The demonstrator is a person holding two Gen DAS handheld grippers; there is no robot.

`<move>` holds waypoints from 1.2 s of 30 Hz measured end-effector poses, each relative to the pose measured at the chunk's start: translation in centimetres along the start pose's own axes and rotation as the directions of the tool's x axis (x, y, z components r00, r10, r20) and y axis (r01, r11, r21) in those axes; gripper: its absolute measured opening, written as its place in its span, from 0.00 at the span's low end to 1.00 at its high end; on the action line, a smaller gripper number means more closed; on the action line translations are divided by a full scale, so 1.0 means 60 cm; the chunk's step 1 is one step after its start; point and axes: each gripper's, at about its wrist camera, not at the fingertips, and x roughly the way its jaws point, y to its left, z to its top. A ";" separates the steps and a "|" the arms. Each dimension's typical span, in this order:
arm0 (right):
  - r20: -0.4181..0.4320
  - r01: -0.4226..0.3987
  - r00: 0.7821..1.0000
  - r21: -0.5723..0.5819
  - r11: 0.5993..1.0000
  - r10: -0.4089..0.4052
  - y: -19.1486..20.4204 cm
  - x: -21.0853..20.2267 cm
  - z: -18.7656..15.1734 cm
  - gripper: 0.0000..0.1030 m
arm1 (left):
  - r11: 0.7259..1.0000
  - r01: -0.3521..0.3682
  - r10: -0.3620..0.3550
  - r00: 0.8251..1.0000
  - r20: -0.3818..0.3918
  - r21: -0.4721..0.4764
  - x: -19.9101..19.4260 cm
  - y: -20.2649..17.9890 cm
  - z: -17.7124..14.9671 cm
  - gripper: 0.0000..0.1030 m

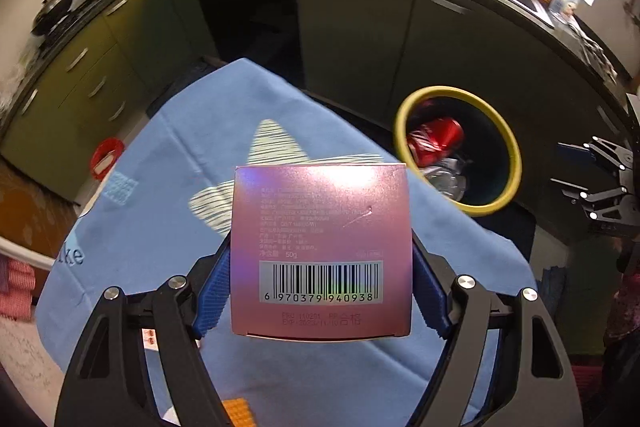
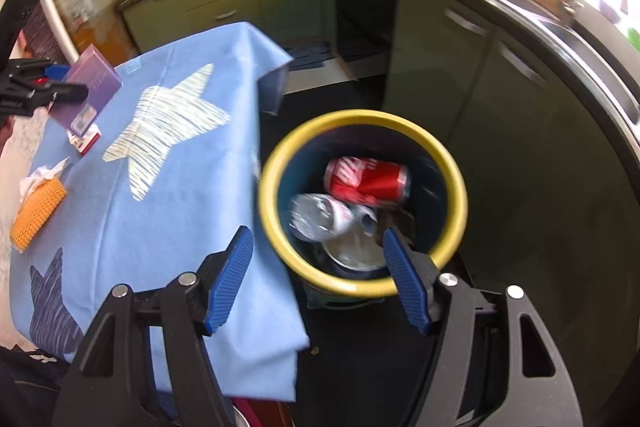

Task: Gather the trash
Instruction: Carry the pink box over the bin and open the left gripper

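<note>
Left gripper (image 1: pixel 321 267) holds a pink box (image 1: pixel 321 251) over the blue tablecloth (image 1: pixel 168 155); right gripper (image 2: pixel 318 263) is empty, its jaws apart.

The blue pads clamp the box's two sides, barcode facing the camera. The yellow-rimmed bin (image 1: pixel 516 163) stands at two o'clock of the box, holding a red cola can (image 2: pixel 368 181) and a crushed plastic bottle (image 2: pixel 324 217). On the cloth at nine o'clock lie an orange sponge (image 2: pixel 38 215) and crumpled tissue (image 2: pixel 40 175).

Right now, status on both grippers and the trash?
Left gripper shut on pink box above table. Right gripper open, empty, above bin. Can, bottle binned. Path clear.
</note>
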 end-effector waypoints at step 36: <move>0.072 -0.052 0.996 0.095 0.994 0.045 -0.080 -0.054 -0.100 0.66 | 0.991 0.105 -0.119 0.971 0.208 0.080 -0.066 -0.185 0.050 0.95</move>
